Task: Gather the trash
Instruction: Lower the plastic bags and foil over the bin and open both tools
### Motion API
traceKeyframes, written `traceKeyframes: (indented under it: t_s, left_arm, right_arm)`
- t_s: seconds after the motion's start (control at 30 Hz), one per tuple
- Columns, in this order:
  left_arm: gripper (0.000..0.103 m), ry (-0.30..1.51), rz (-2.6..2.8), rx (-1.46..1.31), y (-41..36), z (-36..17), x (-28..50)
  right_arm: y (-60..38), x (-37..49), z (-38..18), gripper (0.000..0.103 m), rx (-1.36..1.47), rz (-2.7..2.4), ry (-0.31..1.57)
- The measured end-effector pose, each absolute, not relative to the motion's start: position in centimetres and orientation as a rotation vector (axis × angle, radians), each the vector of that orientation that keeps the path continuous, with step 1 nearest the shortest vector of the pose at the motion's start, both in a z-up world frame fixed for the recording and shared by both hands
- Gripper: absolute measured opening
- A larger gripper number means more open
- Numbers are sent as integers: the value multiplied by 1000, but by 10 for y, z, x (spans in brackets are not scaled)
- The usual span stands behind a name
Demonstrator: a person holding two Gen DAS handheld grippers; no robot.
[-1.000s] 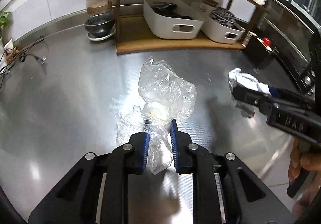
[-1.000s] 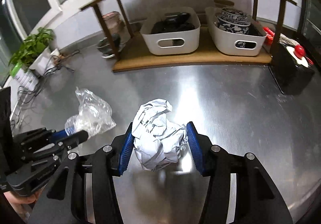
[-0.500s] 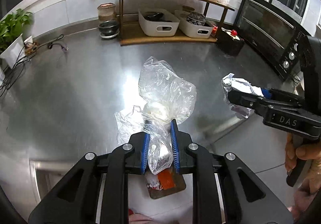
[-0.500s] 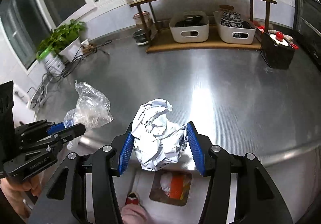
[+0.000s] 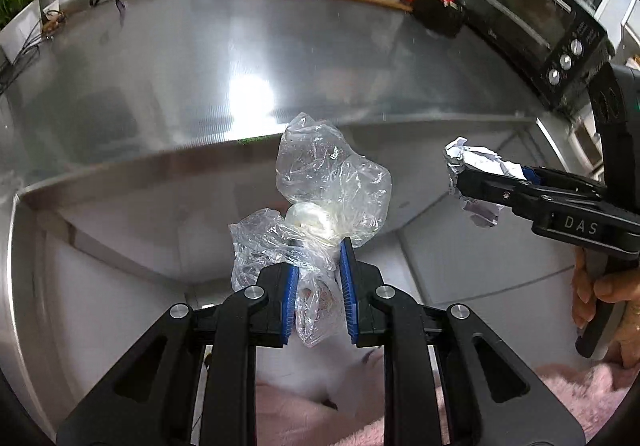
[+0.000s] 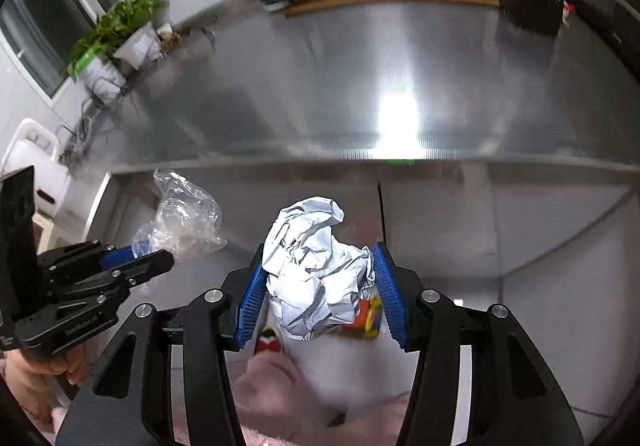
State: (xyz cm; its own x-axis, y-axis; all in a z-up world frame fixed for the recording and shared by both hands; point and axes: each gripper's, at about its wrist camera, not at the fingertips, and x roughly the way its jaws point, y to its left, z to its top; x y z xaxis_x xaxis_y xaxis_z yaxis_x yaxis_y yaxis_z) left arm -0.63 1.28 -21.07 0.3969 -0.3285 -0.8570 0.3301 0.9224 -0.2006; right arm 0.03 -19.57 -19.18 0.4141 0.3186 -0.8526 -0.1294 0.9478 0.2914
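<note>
Trash rides clamped in both tongs, plastic bag (image 5: 332, 186) left, crumpled paper (image 6: 316, 270) right, with what may be a bin (image 6: 366, 320) just below the right gripper (image 6: 320, 286).

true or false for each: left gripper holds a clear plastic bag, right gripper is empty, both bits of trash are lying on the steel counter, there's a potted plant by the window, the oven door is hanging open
1. The left gripper holds a clear plastic bag. True.
2. The right gripper is empty. False: it is clamped on a crumpled paper ball.
3. Both bits of trash lie on the steel counter. False: both are held up in the grippers, in front of the counter's edge.
4. A potted plant stands by the window. True.
5. The oven door hangs open. False: it looks closed.
</note>
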Motion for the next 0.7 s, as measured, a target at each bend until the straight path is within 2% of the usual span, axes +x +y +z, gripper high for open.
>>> traceKeyframes:
  t_s: [0.37,0.7]
  left_arm:
    - [19,1236,-407,-18,7,-295,-16]
    - [19,1349,-366,-40,7,-384,-1]
  right_arm:
    - [-172,-9,-270,53,153,231,1231]
    - [-170,-3,-351,53,254,164,1350]
